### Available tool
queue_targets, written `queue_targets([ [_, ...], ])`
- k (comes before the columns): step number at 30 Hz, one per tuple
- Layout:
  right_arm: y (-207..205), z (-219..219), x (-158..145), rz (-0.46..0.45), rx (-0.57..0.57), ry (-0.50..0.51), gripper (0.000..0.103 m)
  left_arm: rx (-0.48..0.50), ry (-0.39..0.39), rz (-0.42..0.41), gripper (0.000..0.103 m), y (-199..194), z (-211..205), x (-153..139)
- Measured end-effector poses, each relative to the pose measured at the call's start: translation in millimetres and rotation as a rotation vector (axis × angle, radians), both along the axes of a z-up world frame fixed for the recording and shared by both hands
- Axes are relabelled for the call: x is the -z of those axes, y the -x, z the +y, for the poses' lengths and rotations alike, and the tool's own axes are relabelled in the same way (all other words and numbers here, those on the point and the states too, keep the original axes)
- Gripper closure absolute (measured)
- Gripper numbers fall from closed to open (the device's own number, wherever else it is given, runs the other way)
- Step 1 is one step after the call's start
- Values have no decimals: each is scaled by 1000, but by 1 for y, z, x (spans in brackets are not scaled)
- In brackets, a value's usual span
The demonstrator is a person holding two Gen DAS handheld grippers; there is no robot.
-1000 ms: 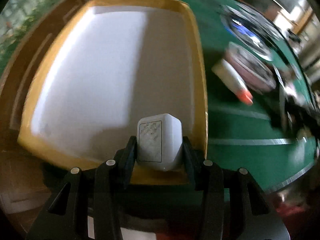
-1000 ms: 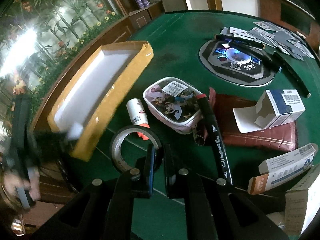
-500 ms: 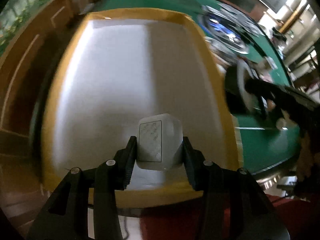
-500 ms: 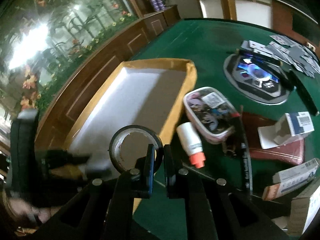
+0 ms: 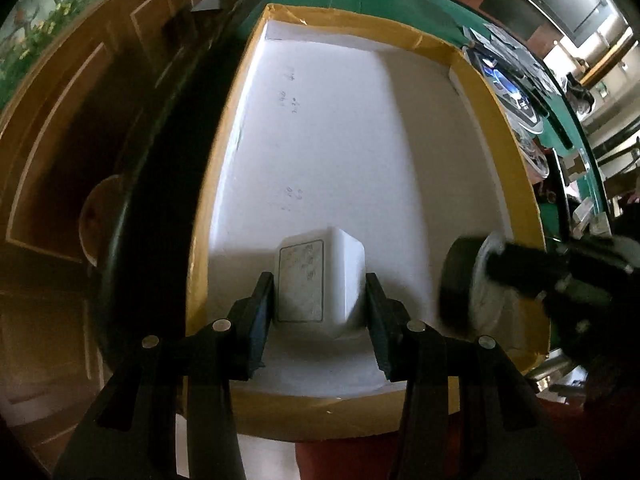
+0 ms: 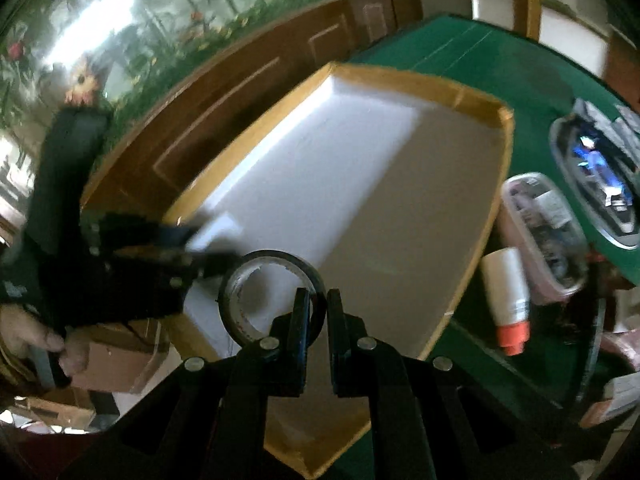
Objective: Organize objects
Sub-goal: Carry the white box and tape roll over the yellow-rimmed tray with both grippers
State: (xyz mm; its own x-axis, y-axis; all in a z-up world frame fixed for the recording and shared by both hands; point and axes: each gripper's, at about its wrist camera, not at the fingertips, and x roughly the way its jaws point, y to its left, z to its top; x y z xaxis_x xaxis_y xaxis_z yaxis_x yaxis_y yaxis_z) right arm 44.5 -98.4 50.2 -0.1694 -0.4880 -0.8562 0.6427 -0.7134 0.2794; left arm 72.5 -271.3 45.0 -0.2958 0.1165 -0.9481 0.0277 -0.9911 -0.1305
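The left claw (image 5: 318,300) grips a white rounded plastic block (image 5: 320,280) between its two fingers, holding it low over the near end of the shallow white-lined tray with a yellow-taped rim (image 5: 500,128); whether the block touches the tray floor cannot be told. The right claw (image 6: 318,308) is nearly closed, pinching the wall of a dark roll of tape (image 6: 240,280), which hangs over the same tray's near corner. In the left wrist view the roll and the right claw appear blurred at the tray's right edge. The tray sits on the green felt bench (image 6: 480,52). Just beside its right side lie a white bottle with an orange cap (image 6: 508,296) and a clear oval lidded container (image 6: 540,232).
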Motion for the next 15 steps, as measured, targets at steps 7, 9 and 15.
queue_targets([
  [7, -5, -29, 13, -28, -27, -21, 97, 2, 99, -34, 60, 16, -35, 13],
  [9, -5, -39, 16, -34, -28, -22, 97, 12, 115, -32, 60, 20, -43, 11],
  [15, -3, -53, 23, -60, -16, -13, 97, 55, 106, -40, 60, 27, -50, 12],
])
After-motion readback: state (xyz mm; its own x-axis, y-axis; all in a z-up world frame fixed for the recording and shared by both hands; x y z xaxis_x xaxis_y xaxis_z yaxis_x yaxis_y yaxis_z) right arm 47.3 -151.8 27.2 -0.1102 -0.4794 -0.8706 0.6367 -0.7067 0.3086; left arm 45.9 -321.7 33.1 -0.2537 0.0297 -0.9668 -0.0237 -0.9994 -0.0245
